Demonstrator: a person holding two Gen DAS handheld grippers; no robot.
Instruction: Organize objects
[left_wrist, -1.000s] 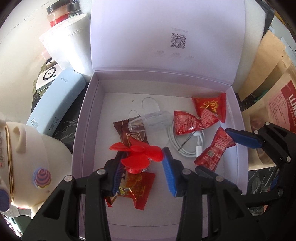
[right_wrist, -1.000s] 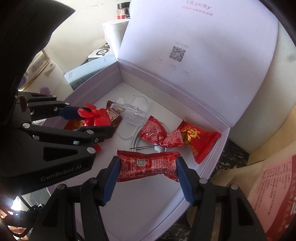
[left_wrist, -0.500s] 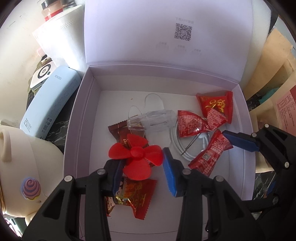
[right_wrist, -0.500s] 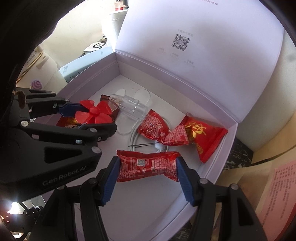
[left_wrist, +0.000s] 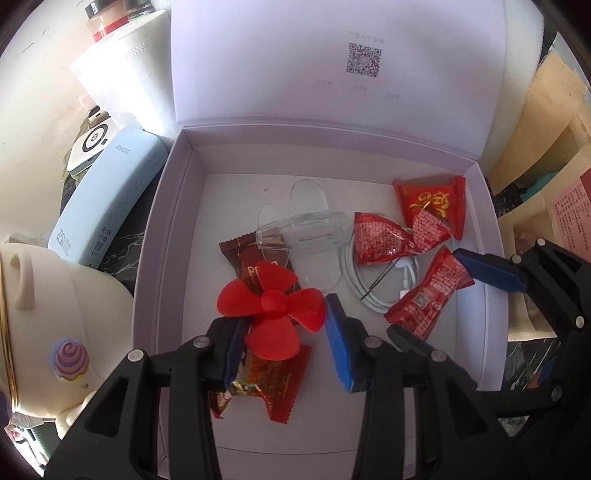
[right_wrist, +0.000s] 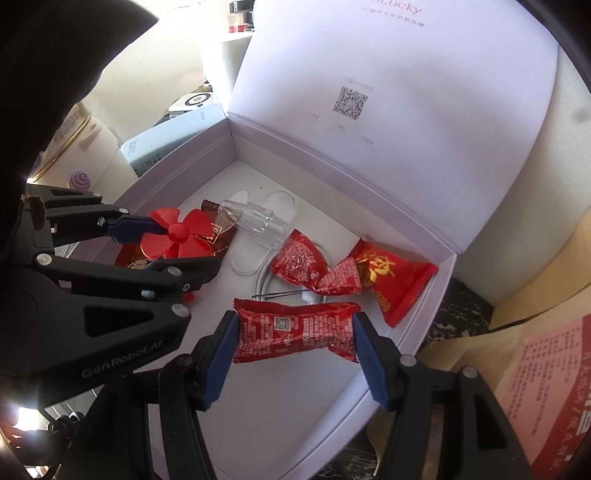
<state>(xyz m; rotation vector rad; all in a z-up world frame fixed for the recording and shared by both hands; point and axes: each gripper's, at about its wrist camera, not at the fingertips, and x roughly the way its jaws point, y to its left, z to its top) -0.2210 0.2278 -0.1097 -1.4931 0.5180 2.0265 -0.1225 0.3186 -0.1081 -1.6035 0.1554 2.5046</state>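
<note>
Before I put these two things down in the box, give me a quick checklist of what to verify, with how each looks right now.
1. The lid of the pale lilac cardboard box is up: ok.
2. The left claw is clamped on the red plastic propeller: ok.
3. The right claw is clamped on the ends of the red foil candy packet: ok.
4. Bare box floor near that packet: ok.
5. Gap between the two claws: cannot tell.
</note>
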